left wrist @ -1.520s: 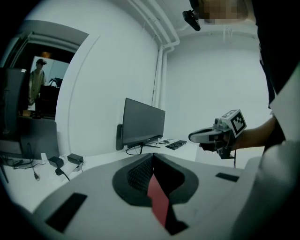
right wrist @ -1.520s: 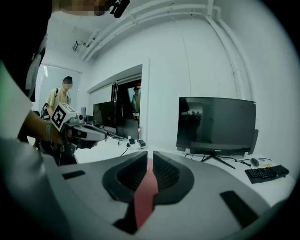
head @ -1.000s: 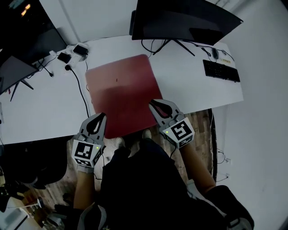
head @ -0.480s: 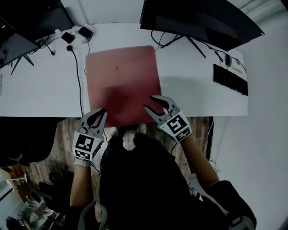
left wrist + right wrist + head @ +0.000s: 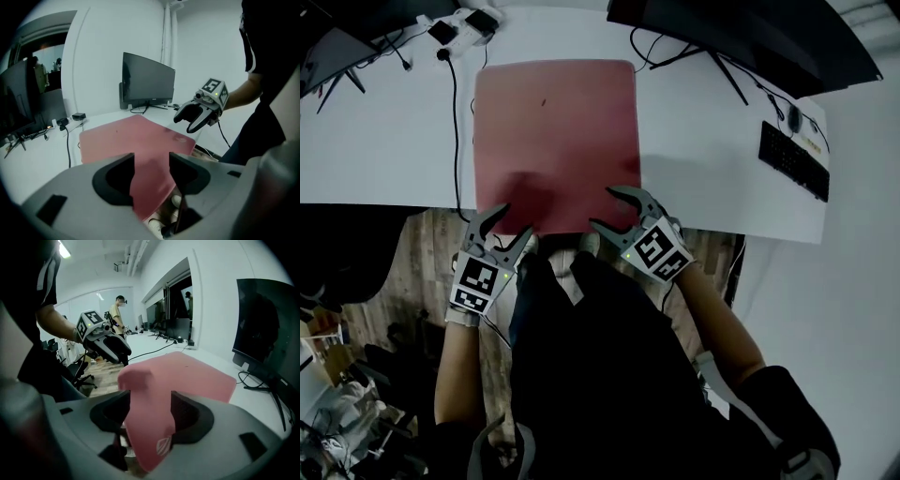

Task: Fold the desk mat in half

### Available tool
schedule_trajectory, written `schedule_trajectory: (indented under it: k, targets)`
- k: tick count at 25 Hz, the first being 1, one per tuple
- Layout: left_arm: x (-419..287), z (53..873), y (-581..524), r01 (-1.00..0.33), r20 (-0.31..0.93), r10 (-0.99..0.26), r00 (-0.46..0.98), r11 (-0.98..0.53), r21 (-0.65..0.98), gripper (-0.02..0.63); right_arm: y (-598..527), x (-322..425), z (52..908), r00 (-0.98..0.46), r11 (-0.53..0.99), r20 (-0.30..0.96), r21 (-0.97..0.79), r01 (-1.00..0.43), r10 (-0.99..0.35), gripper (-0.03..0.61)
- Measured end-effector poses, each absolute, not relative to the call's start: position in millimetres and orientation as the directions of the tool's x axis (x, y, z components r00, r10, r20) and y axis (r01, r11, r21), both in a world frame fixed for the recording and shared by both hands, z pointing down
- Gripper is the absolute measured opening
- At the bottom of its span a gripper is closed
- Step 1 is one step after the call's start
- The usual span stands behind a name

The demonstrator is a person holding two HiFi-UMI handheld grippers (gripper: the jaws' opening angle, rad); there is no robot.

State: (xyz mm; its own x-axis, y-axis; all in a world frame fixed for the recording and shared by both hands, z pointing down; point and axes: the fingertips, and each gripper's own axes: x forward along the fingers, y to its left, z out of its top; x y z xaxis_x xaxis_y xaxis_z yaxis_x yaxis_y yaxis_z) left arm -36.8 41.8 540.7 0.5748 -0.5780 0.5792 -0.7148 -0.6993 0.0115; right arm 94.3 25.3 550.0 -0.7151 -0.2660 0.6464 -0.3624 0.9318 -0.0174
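It's an office. A long white desk (image 5: pixel 703 159) carries a big dark monitor (image 5: pixel 750 37), a black keyboard (image 5: pixel 794 161) and plugged-in chargers (image 5: pixel 464 23) with trailing cables. Beyond a glazed partition (image 5: pixel 173 301) more screens line further desks, and a swivel chair (image 5: pixel 77 371) stands on the plank floor (image 5: pixel 431 244).

Left gripper (image 5: pixel 516 220) and right gripper (image 5: pixel 607 208) side by side, angled forward and down; jaws just opened, standing apart, near edge of desk mat (image 5: pixel 558 131) in each gap, unpinched.
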Motion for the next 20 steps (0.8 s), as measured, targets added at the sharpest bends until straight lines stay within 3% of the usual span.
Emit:
schedule_trajectory:
  k: [7, 20]
  targets:
    - [-27, 589, 70, -0.661, 0.681, -0.49, 0.545, -0.751, -0.011, 0.311, 49, 91, 585, -0.7, 0.958, 0.688, -0.025, -0.285, -0.191, 0.288]
    - [-35, 640, 77, -0.547, 0.776, -0.473, 0.418, -0.813, -0.201, 0.35, 72, 103, 639, -0.586, 0.97, 0.779, 0.116, -0.214, -0.222, 0.318]
